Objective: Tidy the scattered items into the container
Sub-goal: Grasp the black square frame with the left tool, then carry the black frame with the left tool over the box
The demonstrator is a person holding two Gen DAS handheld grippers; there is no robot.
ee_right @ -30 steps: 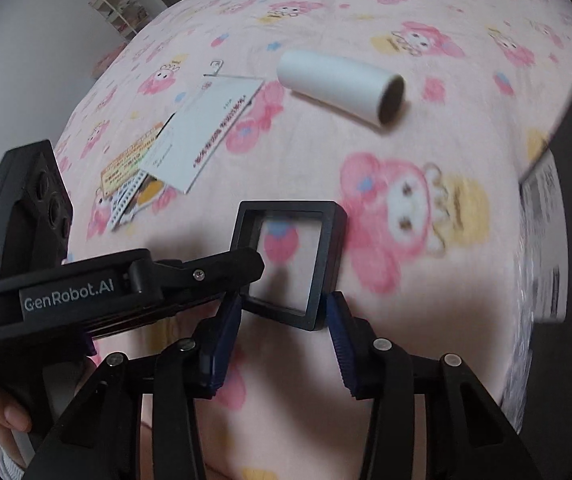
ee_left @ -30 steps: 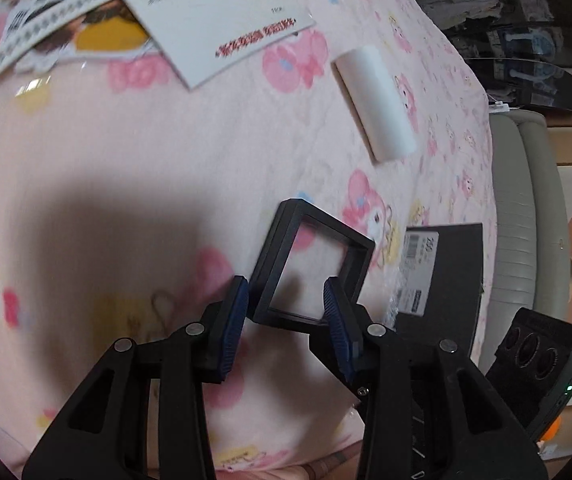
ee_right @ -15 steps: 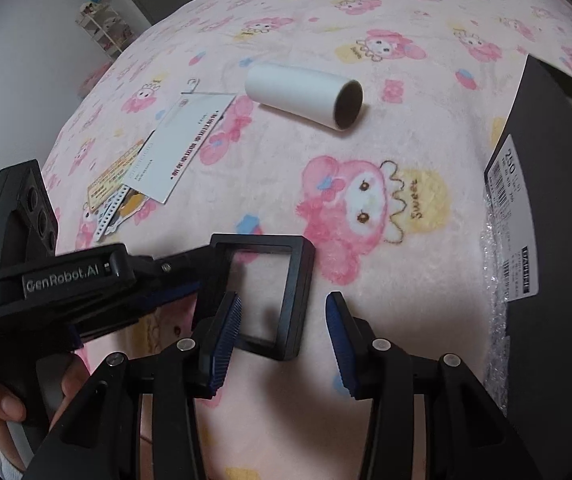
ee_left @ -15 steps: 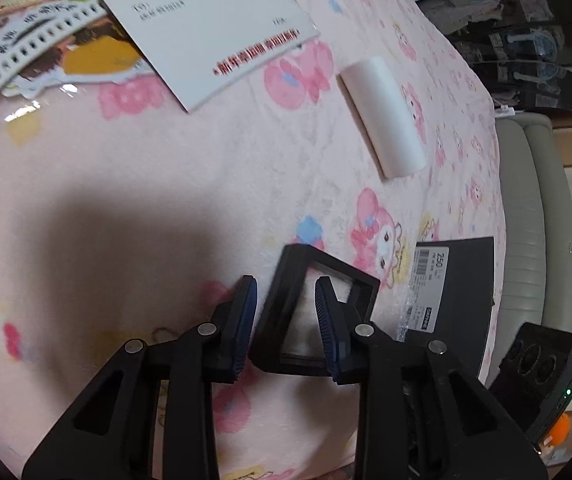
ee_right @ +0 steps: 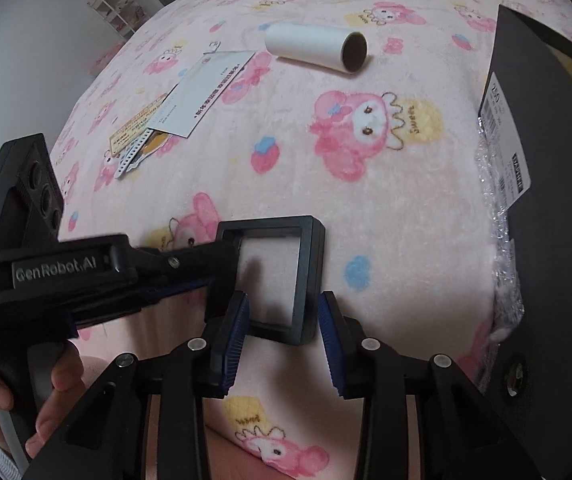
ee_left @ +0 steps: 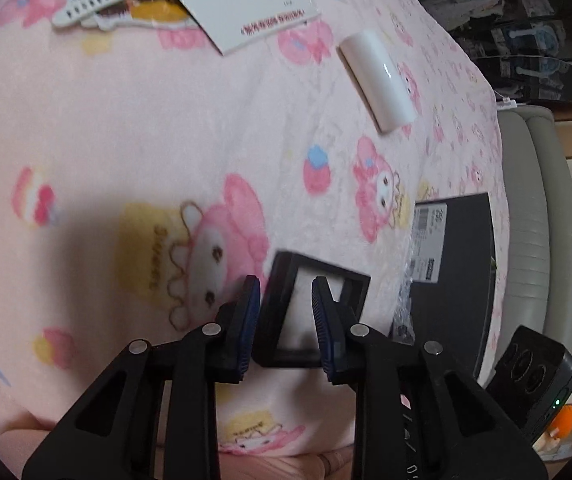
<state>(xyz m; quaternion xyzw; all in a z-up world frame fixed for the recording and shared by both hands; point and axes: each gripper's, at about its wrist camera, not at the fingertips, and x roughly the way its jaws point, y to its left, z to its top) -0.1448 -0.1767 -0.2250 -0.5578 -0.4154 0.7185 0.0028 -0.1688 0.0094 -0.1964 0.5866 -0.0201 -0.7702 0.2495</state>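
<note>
black square display frame lifted off pink blanket, near black container | left gripper pinching its left rail; right gripper spread, straddling it | likely light, rigid, fragile clear window; hold rails

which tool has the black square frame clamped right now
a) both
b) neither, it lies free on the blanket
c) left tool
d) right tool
c: in the right wrist view the left tool is shut on the near-left side of the black square frame, while the right tool is open, with a gap showing at its right finger.
</note>
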